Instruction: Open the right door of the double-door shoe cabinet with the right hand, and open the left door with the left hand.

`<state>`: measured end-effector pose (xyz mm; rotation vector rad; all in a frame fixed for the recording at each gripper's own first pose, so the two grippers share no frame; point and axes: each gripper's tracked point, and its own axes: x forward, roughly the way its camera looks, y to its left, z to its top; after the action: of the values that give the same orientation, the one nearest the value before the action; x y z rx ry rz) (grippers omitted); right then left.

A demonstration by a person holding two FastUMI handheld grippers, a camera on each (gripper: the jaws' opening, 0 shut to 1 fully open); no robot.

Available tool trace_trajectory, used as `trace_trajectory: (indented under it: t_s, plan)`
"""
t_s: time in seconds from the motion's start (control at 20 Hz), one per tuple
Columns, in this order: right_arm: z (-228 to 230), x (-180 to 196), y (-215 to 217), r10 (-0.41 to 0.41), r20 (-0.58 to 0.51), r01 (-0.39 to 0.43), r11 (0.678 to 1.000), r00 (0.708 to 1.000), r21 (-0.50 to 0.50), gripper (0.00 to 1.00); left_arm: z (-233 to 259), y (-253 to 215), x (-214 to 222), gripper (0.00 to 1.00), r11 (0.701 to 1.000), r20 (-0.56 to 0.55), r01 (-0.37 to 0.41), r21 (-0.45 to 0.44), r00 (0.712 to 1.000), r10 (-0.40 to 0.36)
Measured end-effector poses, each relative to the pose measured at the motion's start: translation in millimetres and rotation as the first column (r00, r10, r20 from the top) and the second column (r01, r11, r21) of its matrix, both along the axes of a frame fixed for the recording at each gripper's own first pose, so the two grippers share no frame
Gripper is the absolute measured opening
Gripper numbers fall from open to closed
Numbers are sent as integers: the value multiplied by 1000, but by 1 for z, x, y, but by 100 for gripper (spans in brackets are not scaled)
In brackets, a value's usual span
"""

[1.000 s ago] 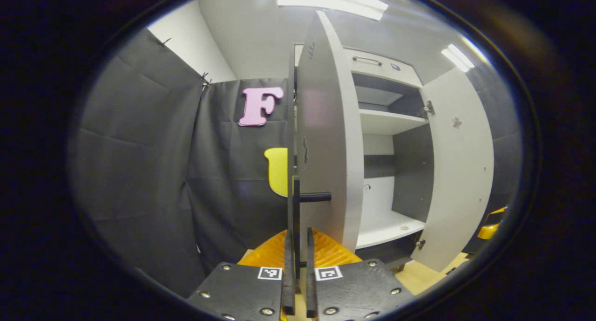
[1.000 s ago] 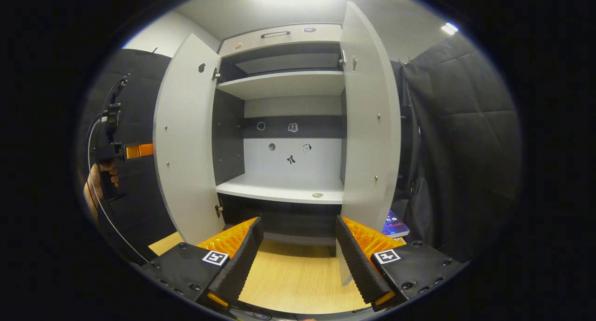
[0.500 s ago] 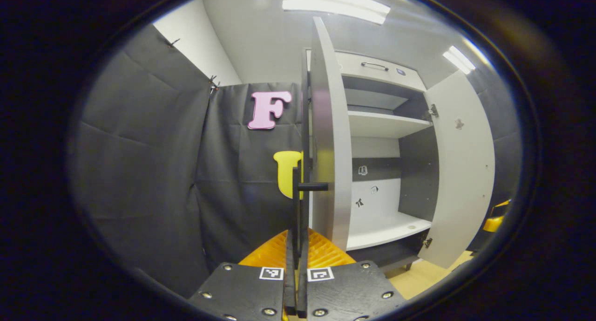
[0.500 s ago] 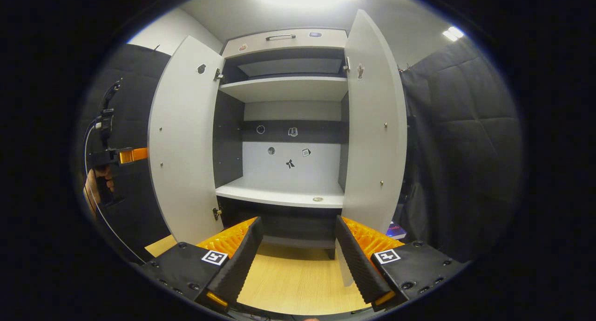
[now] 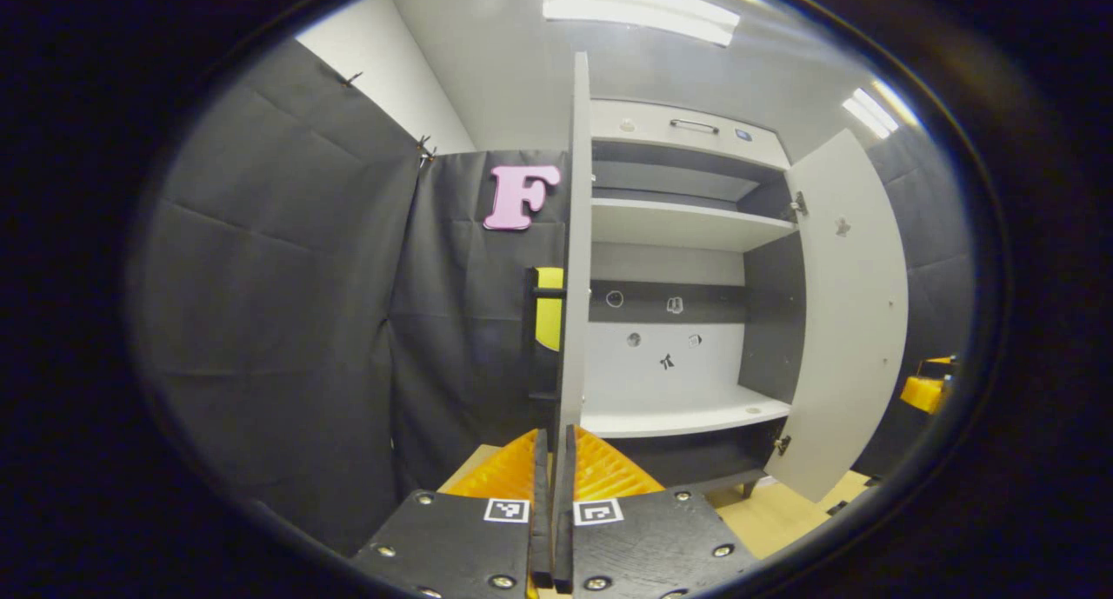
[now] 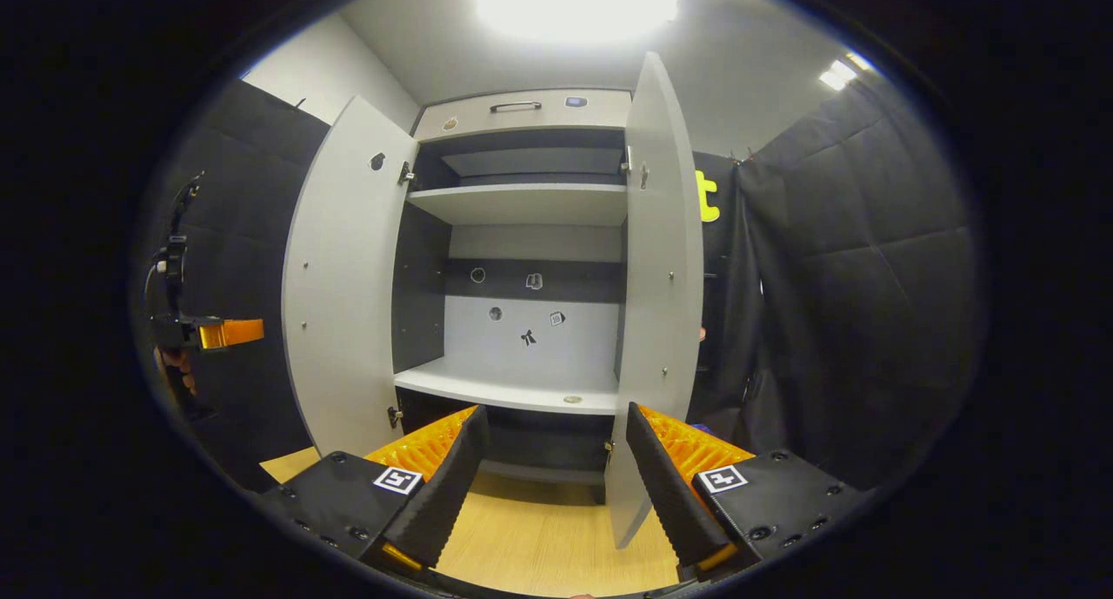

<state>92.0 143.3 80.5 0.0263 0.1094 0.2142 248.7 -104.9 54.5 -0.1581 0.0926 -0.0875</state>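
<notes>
Grey laminate board: 2 stiff, light-swinging panels on hinges, both doors wide open. Left door [image 5: 571,260] sits edge-on just ahead of left gripper [image 5: 552,495], fingers pressed together, nothing visibly pinched. Bar handle [image 5: 532,334] on its outer face = best hold. Right door [image 6: 663,295] near right gripper [image 6: 556,473], fingers spread, empty.

A recording booth: black cloth walls [image 6: 835,260] surround a lone shoe cabinet [image 6: 522,116] under ceiling strip lights [image 5: 639,8].
</notes>
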Motion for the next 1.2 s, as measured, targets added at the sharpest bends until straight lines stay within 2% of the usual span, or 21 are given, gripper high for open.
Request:
trace_trajectory:
  t_s: [0.05,0.1,0.2,0.4,0.5,0.65,0.8,0.85,1.0,1.2]
  plan:
    - [-1,-1,-5,-2,0,2,1000,1000,4,99,-2,0,-2,0,1000,2,2,17,1000,-2]
    - [-2,-3,-9,-8,1,8,1000,1000,11,96,-3,-2,-5,0,1000,2,5,24,1000,-5]
    - [-6,-8,-18,-16,-5,17,1000,1000,25,99,-4,-4,-11,4,1000,-2,13,22,1000,-13]
    - [-14,-18,-30,-34,-16,34,999,999,16,99,-4,-15,-22,4,1000,-5,25,5,1000,-25]
    - [-13,-22,-33,-38,-12,39,999,999,16,99,-6,-14,-28,0,999,-8,25,24,1000,-25]
    - [-11,-26,-36,-44,-6,44,999,999,25,99,-6,-11,-34,0,999,-2,17,35,1000,-17]
    - [-10,-28,-37,-44,-3,44,999,999,29,99,-5,-11,-36,13,999,-2,12,35,1000,-12]
    - [-9,-28,-36,-43,0,43,999,999,29,99,-6,-10,-37,27,999,-3,11,40,1000,-11]
    - [-7,-29,-35,-38,9,38,999,999,32,99,-3,-10,-39,28,999,10,7,39,1000,-8]
    - [-3,-29,-36,-39,15,38,999,999,35,99,0,-7,-40,61,999,30,1,53,1000,-2]
